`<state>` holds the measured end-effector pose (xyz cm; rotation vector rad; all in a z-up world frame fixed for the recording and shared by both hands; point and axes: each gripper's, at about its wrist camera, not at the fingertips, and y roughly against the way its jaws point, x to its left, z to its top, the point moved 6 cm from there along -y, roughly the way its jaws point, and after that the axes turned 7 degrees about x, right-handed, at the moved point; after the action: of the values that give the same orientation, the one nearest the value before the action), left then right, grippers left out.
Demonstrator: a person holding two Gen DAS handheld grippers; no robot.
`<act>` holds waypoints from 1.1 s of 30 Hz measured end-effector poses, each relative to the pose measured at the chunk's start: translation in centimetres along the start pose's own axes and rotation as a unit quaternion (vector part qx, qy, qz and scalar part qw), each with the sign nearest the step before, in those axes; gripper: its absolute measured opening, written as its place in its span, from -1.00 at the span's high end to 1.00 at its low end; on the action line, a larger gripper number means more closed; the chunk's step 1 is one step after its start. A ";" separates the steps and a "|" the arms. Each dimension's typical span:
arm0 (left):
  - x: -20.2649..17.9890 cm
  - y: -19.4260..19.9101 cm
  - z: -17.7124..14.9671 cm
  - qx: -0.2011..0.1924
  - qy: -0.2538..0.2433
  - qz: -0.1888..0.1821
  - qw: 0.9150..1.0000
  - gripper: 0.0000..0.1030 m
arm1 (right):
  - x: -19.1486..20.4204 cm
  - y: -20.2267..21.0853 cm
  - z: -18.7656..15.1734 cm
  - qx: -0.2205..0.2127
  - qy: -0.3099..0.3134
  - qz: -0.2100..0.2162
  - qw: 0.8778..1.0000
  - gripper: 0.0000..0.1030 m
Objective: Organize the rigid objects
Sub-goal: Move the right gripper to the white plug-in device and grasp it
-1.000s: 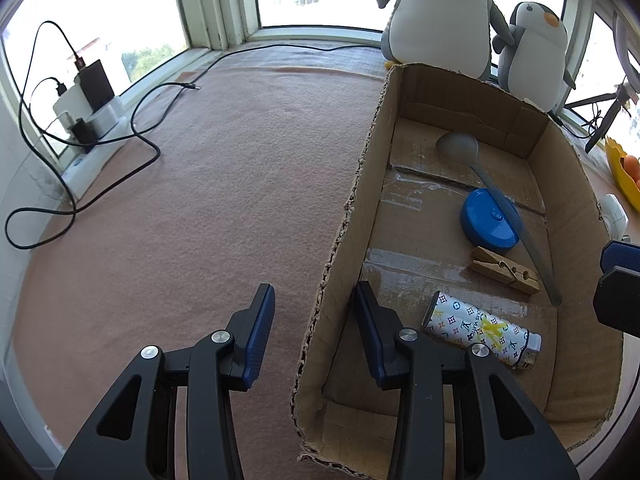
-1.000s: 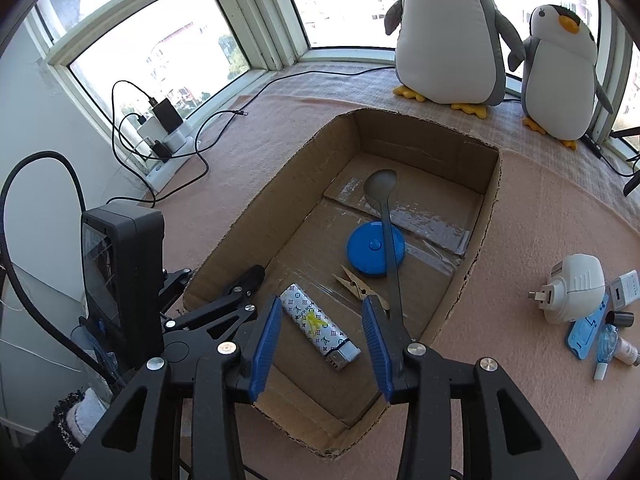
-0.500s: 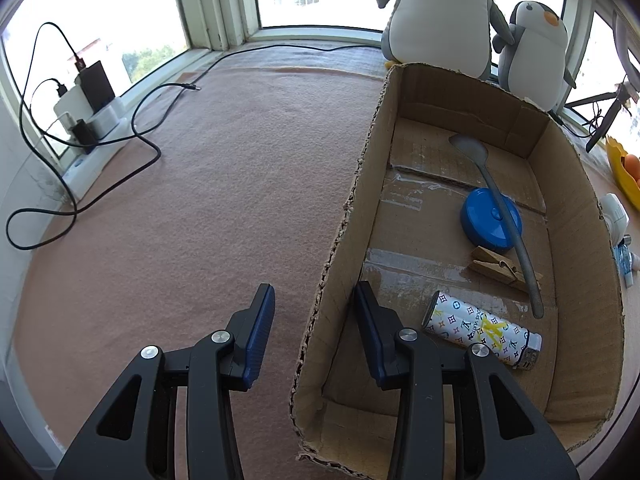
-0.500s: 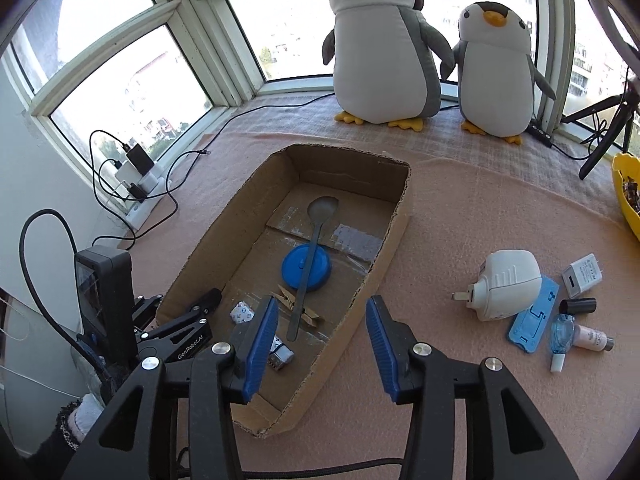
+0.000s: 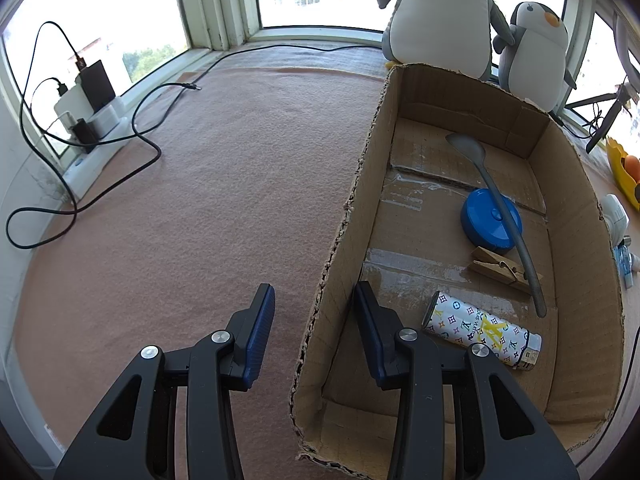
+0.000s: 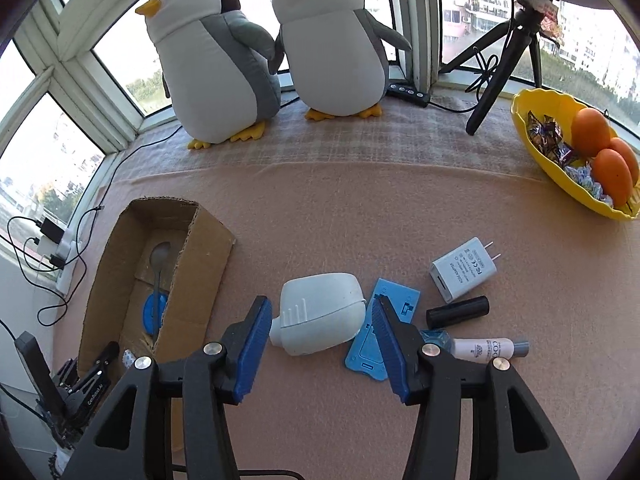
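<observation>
In the left wrist view, your left gripper (image 5: 314, 296) sits at 6 o'clock with its jaws apart, straddling the near left wall of the cardboard box (image 5: 580, 280). 1 finger is outside over the pink cloth (image 5: 200, 200), the other inside, and neither pad touches the cardboard. Inside the box, toward 3 o'clock, lie 4 things: a grey spoon (image 5: 500, 208) resting across a blue round lid (image 5: 480, 224), a wooden clothespin (image 5: 500, 266) under the spoon's handle end, and a patterned lighter (image 5: 480, 326) nearest you. A power strip (image 5: 92, 120) with black cables sits at 9 o'clock, and 2 plush penguins (image 5: 440, 12) stand at 1 o'clock.

In the right wrist view, your right gripper (image 6: 320, 308) is unclenched and its jaws have just been opening. A white plug-in device (image 6: 320, 316) shows in the gap between the fingers, but no pad presses on it. Just beside it at 4 o'clock lie a blue flat holder (image 6: 394, 300), a white charger (image 6: 462, 274), a black tube (image 6: 458, 312) and a small white bottle (image 6: 484, 348). The box is at 8 o'clock, and a yellow bowl (image 6: 532, 148) at 2 o'clock.
</observation>
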<state>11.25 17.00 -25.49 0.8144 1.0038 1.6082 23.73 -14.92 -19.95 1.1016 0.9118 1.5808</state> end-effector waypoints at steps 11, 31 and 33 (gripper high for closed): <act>0.0 0.0 0.0 0.000 0.000 0.000 1.000 0.24 | -1.5 -3.3 3.4 0.030 -0.016 -0.021 0.999 0.19; 0.1 0.0 0.0 -0.001 0.001 0.000 1.000 0.24 | -1.4 -2.9 -1.7 0.086 0.029 -0.010 0.996 0.42; 0.1 0.0 0.0 -0.002 0.001 0.000 1.000 0.24 | -1.4 -2.6 -2.3 0.086 0.028 -0.008 0.996 0.42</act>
<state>11.20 17.10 -25.48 0.8114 1.0017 1.6106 22.49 -15.76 -23.40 1.1714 1.1081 1.5498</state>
